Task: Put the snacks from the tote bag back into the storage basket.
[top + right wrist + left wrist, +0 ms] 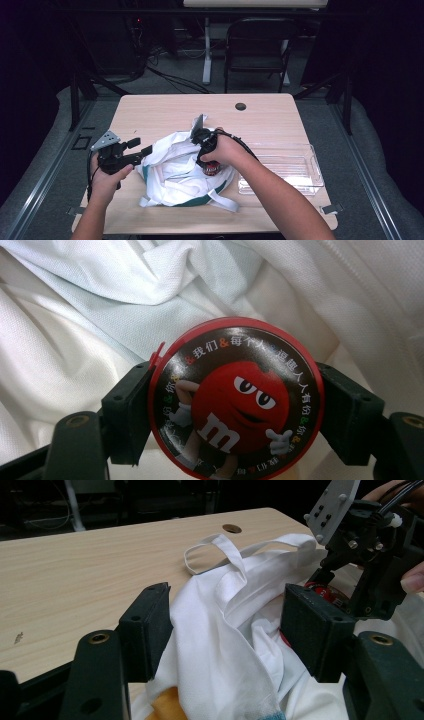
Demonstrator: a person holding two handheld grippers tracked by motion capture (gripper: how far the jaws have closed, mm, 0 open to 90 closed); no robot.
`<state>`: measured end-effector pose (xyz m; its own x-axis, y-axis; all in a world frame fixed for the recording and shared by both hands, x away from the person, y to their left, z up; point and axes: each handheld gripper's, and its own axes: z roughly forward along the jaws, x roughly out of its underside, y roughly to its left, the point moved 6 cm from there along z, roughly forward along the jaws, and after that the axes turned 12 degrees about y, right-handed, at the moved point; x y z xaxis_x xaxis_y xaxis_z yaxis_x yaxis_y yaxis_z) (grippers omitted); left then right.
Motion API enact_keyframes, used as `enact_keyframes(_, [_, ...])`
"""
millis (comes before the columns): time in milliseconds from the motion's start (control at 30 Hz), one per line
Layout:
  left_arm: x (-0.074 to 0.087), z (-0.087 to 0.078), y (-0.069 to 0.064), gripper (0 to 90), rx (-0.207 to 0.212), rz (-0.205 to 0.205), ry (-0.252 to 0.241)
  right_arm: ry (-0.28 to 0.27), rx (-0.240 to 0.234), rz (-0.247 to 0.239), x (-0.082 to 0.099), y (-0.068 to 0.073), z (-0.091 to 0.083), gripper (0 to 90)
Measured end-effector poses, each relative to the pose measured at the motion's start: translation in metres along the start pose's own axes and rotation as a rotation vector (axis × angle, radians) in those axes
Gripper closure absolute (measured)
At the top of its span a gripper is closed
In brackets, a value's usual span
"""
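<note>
Right claw (235, 405): one, jaws clamped on the two opposite edges of one round red-rimmed candy tin (235, 400), its lid printed with a red cartoon figure and a ring of characters. In the high view the right claw (210, 167) pointed down into the bag, tin (210, 169) showing red just below the hand.

Left claw (225, 635): one, jaws standing wide apart with a fold of white cloth passing between them; whether either pad pressed the cloth could not be told. In the high view the left claw (145, 150) lay at 9 o'clock of the bag, its tips at the bag's rim.

White cloth bag (180, 170): one, crumpled, at the centre of the surface, green trim along its lower edge; two strap loops seen in the left gripper view, one (210, 555) lying flat on the wood at 12 o'clock. One orange item (167, 707) partly visible under the cloth, kind not discernible.

Clear plastic tray (310, 170): one, at 3 o'clock of the bag, just beside it.

Surface (150, 112): one, light wood, with one round cable hole (240, 106) at 12 o'clock.

Folding chair (257, 50): one, dark, beyond the surface's far edge.
</note>
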<state>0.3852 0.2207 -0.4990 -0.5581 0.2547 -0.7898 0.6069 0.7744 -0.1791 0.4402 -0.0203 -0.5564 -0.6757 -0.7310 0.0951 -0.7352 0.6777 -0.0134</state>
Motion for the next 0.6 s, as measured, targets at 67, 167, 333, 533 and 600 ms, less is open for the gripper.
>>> enact_keyframes(67, [0.0000, 0.0001, -0.0002, 37.1, 0.001, -0.004, -0.001, -0.002, 0.000, 0.000, 0.0000, 0.0000, -0.0001, 24.9])
enact_keyframes(167, [0.0001, 0.0003, -0.0001, 37.1, 0.000, -0.004, 0.000, -0.003, 0.001, 0.001, 0.0003, 0.0002, -0.0005, 24.9])
enact_keyframes(333, [0.0001, 0.0003, -0.0001, 37.1, 0.000, -0.004, 0.000, -0.003, -0.002, 0.001, 0.0007, 0.0003, -0.0013, 25.0])
enact_keyframes(533, [0.0002, 0.0004, 0.0000, 37.1, 0.001, -0.002, 0.001, -0.004, -0.012, 0.005, 0.0014, 0.0017, -0.0031, 25.0])
enact_keyframes(600, [0.0002, 0.0005, -0.0001, 37.1, 0.000, -0.002, 0.002, -0.009, -0.011, 0.006, 0.0014, 0.0020, -0.0033, 25.0])
